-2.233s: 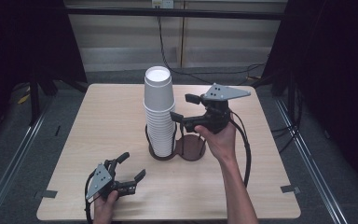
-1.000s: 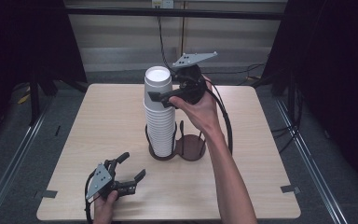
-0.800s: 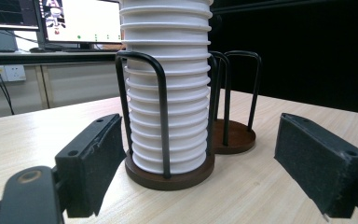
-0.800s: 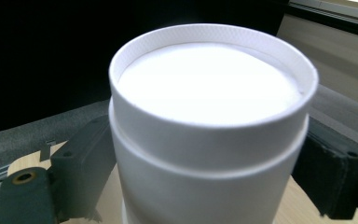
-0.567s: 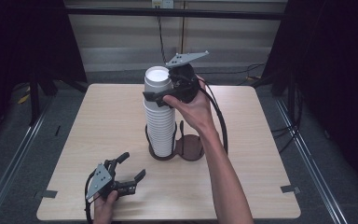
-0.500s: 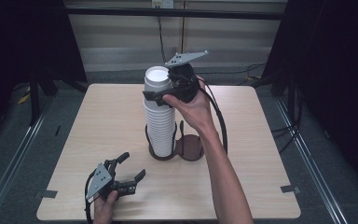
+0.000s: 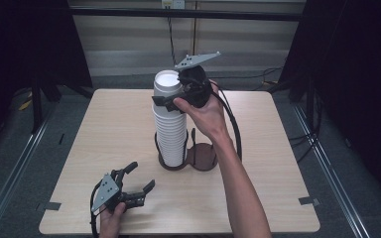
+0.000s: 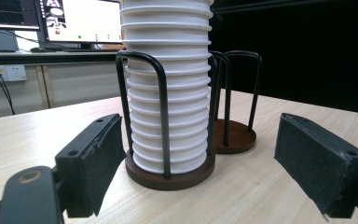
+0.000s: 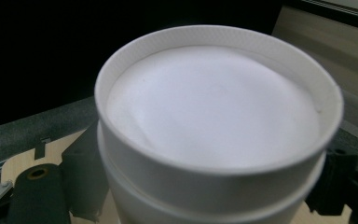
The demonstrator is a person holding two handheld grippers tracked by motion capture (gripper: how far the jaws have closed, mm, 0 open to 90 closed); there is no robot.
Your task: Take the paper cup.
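While the left gripper (image 7: pixel 135 184) rests at the table's (image 7: pixel 287 163) near left edge with jaws spread apart, the stack of white cups (image 7: pixel 169 130) stands in the holder's (image 7: pixel 204 156) left ring at centre; farther up, the right gripper (image 7: pixel 164 99) straddles the top cup (image 9: pixel 214 121), jaws flanking it, contact unclear.

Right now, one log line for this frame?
right gripper: fingers around top cup, grip unclear | left gripper: open, on table | cup stack: in holder
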